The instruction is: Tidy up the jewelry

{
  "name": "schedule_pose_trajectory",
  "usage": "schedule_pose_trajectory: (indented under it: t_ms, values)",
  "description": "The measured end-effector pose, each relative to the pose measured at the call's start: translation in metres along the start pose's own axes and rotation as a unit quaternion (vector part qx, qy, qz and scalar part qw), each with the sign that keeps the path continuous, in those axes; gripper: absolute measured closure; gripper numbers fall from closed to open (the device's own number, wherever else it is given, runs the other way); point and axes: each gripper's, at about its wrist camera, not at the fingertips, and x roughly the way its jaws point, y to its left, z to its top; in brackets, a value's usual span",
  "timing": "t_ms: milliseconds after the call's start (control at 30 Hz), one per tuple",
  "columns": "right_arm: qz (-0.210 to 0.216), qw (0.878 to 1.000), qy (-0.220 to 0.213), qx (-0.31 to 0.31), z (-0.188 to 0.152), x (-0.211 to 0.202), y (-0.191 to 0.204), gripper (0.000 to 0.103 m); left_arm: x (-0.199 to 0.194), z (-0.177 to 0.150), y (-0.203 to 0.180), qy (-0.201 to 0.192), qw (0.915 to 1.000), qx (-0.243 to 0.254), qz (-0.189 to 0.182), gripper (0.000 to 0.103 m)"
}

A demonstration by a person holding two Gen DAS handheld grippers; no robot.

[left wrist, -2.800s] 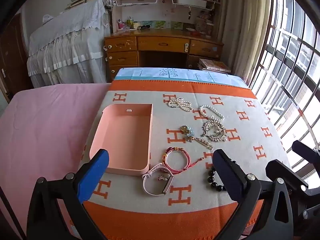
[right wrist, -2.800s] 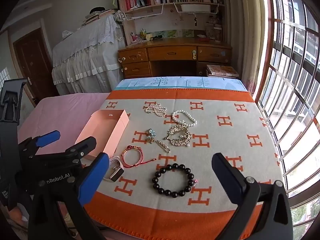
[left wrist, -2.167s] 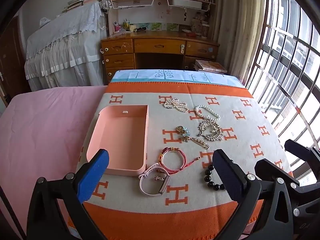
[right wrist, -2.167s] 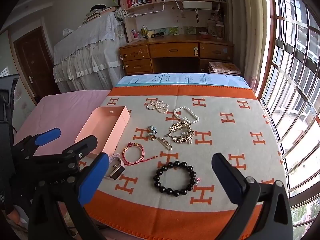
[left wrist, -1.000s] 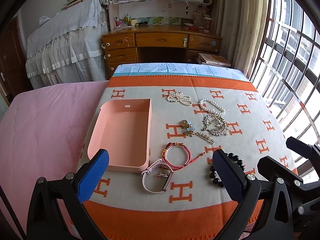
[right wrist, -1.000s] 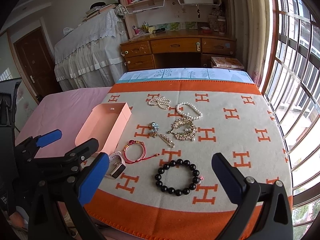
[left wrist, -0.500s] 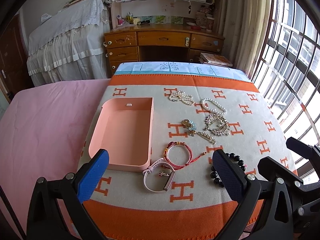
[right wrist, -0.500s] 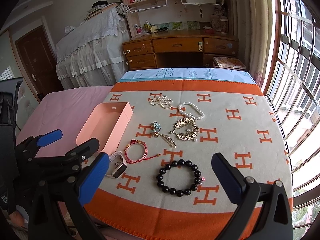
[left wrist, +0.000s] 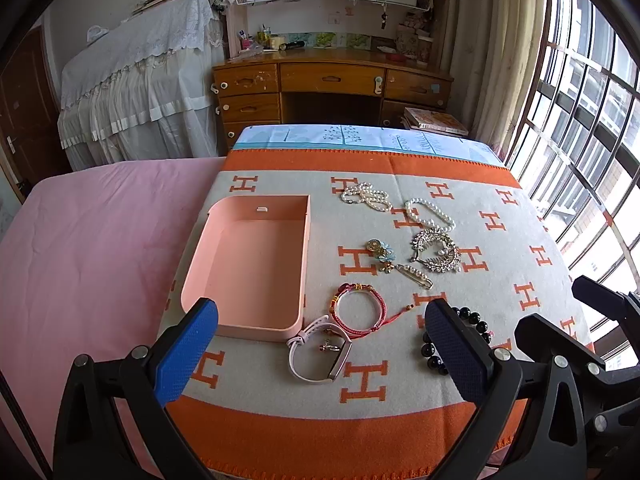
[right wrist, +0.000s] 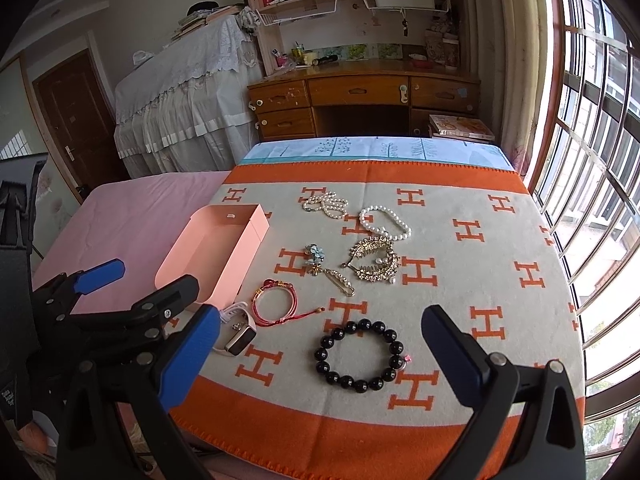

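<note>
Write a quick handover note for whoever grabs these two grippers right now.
Left gripper: open, holding nothing, hovering above the blanket's near edge.
Right gripper: open, holding nothing, over the black bead bracelet.
Pink tray: nothing in it.
On the blanket, right of the tray: watch, red cord bracelet, black bead bracelet, flower pin, gold brooch, two pearl strands.
Done: nothing yet.
Left: move all seven pieces into the tray.

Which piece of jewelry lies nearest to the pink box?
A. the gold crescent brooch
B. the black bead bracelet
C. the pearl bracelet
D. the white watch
D: the white watch lies right at the near corner of the pink box, while the other three lie farther right.
</note>
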Motion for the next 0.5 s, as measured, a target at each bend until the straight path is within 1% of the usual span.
schedule_pose_trajectory:
  t_ms: [200, 333, 500]
  values:
    - [0.001, 1.0, 0.001, -0.001, 0.001, 0.001, 0.002, 0.003, 0.0, 0.002, -0.002, -0.001, 1.0, 0.004, 0.001, 0.001]
    - [0.0, 1.0, 0.0, -0.002, 0.002, 0.0, 0.002, 0.003, 0.003, 0.004, -0.001, 0.004, 0.9999, 0.004, -0.009, 0.001]
    - [0.004, 1.0, -0.006, -0.005, 0.008, -0.004, 0.001, 0.004, 0.007, 0.012, -0.001, 0.003, 0.9999, 0.007, -0.014, 0.001]
